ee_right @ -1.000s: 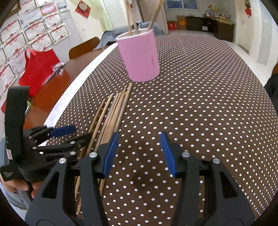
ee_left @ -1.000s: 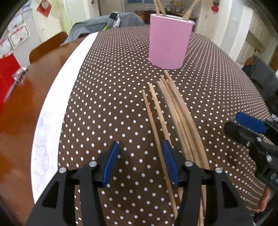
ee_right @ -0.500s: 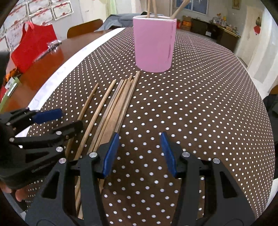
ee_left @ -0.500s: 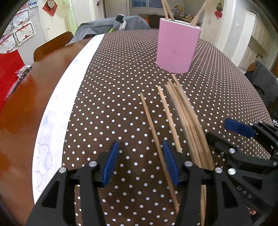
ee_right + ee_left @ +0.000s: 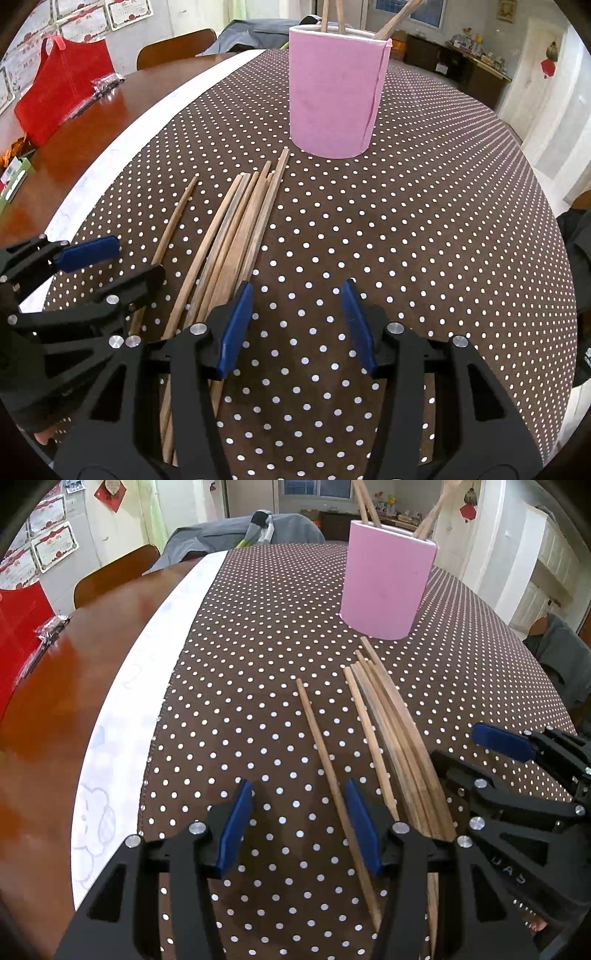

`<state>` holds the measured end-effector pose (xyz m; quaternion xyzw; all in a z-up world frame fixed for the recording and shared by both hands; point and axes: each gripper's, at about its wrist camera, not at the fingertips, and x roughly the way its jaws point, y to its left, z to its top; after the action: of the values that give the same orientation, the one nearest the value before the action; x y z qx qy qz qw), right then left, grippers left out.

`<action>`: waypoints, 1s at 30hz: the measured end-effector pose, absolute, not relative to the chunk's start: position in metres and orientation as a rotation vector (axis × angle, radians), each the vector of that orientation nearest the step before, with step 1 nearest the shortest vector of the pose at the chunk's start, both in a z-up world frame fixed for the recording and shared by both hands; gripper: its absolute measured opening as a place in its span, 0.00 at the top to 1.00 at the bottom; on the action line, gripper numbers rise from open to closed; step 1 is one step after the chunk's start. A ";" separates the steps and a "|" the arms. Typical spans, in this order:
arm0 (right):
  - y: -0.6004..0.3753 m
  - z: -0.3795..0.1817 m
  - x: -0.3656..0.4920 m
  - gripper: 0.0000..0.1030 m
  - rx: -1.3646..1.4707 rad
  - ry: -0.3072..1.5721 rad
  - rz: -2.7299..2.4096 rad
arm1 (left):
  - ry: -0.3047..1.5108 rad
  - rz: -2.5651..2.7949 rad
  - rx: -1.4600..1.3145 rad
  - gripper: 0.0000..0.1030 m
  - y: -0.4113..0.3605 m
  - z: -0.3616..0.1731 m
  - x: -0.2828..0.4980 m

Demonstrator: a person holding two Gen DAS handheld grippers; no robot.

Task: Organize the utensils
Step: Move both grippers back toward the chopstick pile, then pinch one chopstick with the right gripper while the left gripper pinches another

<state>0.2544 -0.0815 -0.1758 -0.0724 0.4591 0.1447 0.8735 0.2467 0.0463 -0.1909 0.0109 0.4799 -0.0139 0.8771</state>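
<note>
Right hand-held gripper (image 5: 295, 325) moved closer beside chopsticks (image 5: 391, 731), left hand-held gripper (image 5: 301, 827) steady, both gaping, empty, pink cup (image 5: 388, 587) beyond chopsticks.

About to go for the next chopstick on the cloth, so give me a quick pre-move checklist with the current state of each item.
1. Left gripper empty and open: ok, only cloth shows between its pads.
2. Right gripper empty and open: ok.
3. Pink holder upright with room: ok, upright with a few sticks in it; how full it is, cannot tell.
4. A stick easy to single out: ok, the lone chopstick lies apart from the bundle.
5. Left gripper lined up on it: not ok, the stick passes under its right finger, not between the pads.
6. Grippers clear of each other: cannot tell, they sit close beside the bundle.
</note>
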 end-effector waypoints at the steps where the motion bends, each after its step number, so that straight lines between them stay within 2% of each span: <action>1: -0.084 -0.174 0.254 0.51 -0.138 0.951 0.299 | 1.001 -0.031 0.021 0.49 0.047 -0.191 0.247; 30: -0.061 -0.174 0.298 0.52 -0.098 1.026 0.277 | 0.995 -0.035 0.028 0.49 0.051 -0.191 0.247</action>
<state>0.2983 -0.0611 -0.1742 -0.0465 0.4892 0.1319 0.8609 0.2472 0.0506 -0.1910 0.0134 0.4772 -0.0170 0.8785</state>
